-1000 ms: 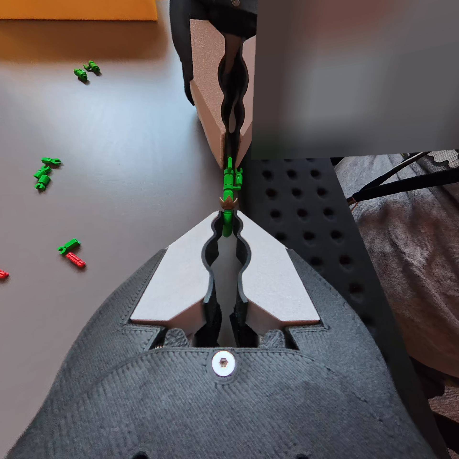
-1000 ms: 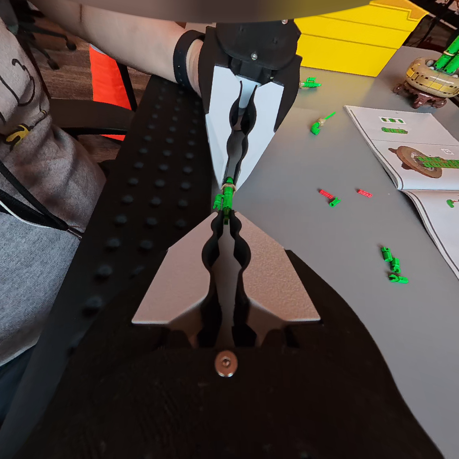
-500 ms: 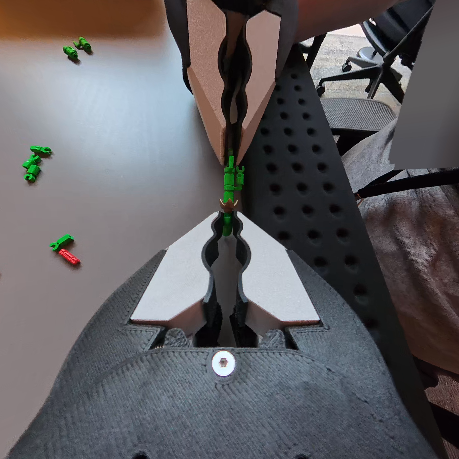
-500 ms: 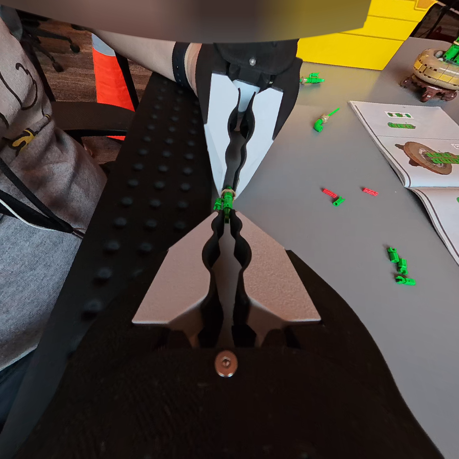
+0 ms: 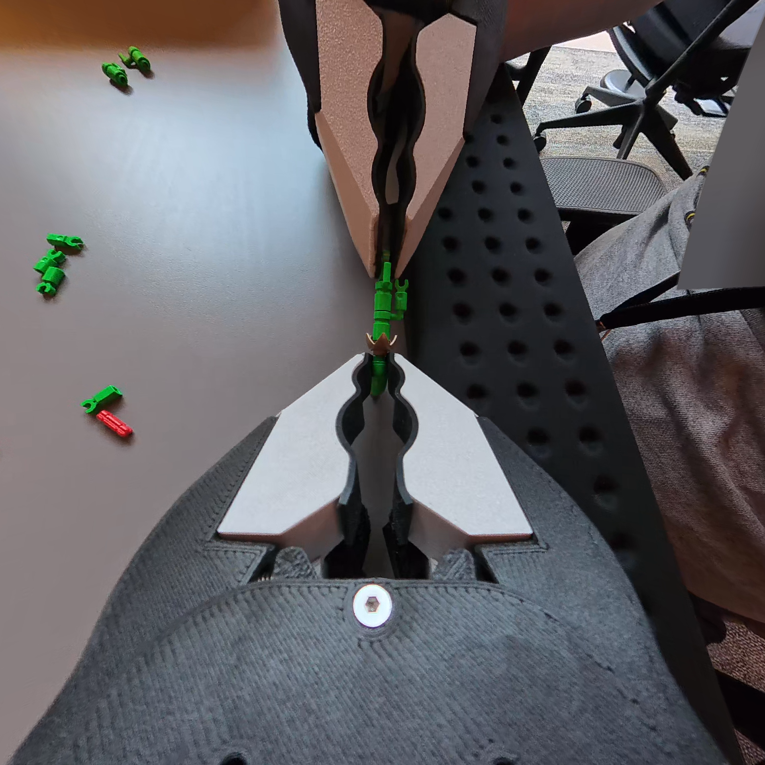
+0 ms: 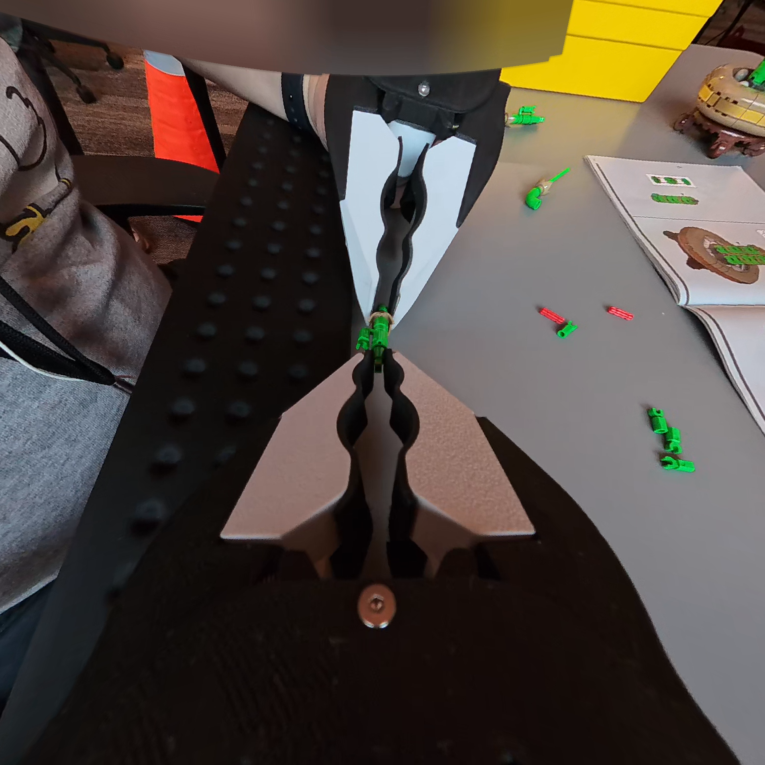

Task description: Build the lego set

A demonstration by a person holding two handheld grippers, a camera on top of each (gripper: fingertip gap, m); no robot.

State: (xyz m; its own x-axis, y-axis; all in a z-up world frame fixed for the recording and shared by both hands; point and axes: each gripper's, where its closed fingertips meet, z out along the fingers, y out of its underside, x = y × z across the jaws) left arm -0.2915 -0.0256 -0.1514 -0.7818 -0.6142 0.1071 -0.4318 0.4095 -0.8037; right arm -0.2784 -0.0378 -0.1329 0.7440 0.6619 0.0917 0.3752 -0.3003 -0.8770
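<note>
A thin green lego stem (image 5: 383,306) with a tan spiky collar and a small green clip on its side is held between both grippers above the table's edge. My left gripper (image 5: 379,364) is shut on the stem's near end, just behind the collar. My right gripper (image 6: 376,361) is shut on the stem's other end (image 6: 374,337). The right gripper shows tip to tip opposite in the left wrist view (image 5: 387,269), and the left gripper in the right wrist view (image 6: 383,310). The stem's ends are hidden inside the jaws.
Loose green clips (image 5: 51,265) (image 6: 668,441), two green pieces (image 5: 126,66) and red pins (image 5: 114,424) (image 6: 620,312) lie on the grey table (image 6: 538,393). An open instruction booklet (image 6: 695,232), a round brown-and-gold lego base (image 6: 732,103), a yellow box (image 6: 612,58). A black perforated strip (image 5: 505,314) lines the table edge; a person sits beyond it. My two grippers' fingertips are within a few centimetres of each other.
Both grippers stay shut on the stem. The pair has shifted slightly, so the table pieces sit a little differently in view. The stem looks a little shorter between the tips in the right wrist view.
</note>
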